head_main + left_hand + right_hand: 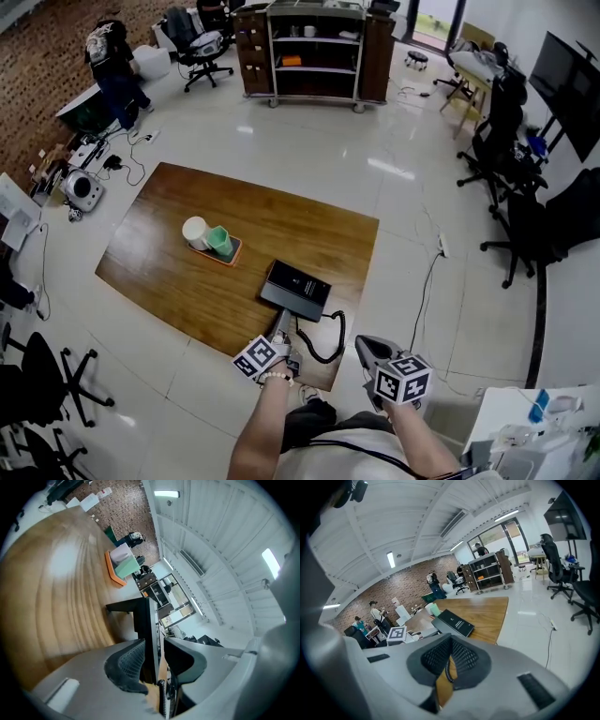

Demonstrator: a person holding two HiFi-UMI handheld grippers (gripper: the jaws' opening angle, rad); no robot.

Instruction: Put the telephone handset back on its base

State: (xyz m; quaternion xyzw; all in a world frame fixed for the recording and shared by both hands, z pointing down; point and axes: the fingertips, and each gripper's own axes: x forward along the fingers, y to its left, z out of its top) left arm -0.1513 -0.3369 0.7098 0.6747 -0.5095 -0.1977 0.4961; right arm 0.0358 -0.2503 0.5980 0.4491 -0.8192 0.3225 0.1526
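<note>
The black telephone base (298, 286) lies near the front edge of the wooden table (187, 234), with its coiled cord (323, 345) looping off the near corner. My left gripper (283, 324) reaches to the base's near left end. In the left gripper view (157, 660) a thin black slab (149, 620), apparently the handset seen edge-on, runs between the jaws. Wood shows between it and the right pad (183, 660), so the jaws stand open around it. My right gripper (364, 345) hovers off the table's front corner, its pads (461, 656) meeting, holding nothing. The base (454, 623) lies ahead of it.
An orange tray (230, 258) with a white cup (195, 231) and a green cup (220, 241) sits mid-table, left of the phone. Office chairs (511, 159) stand at the right, a shelf cart (314, 47) at the back. A cable (427, 281) trails over the floor.
</note>
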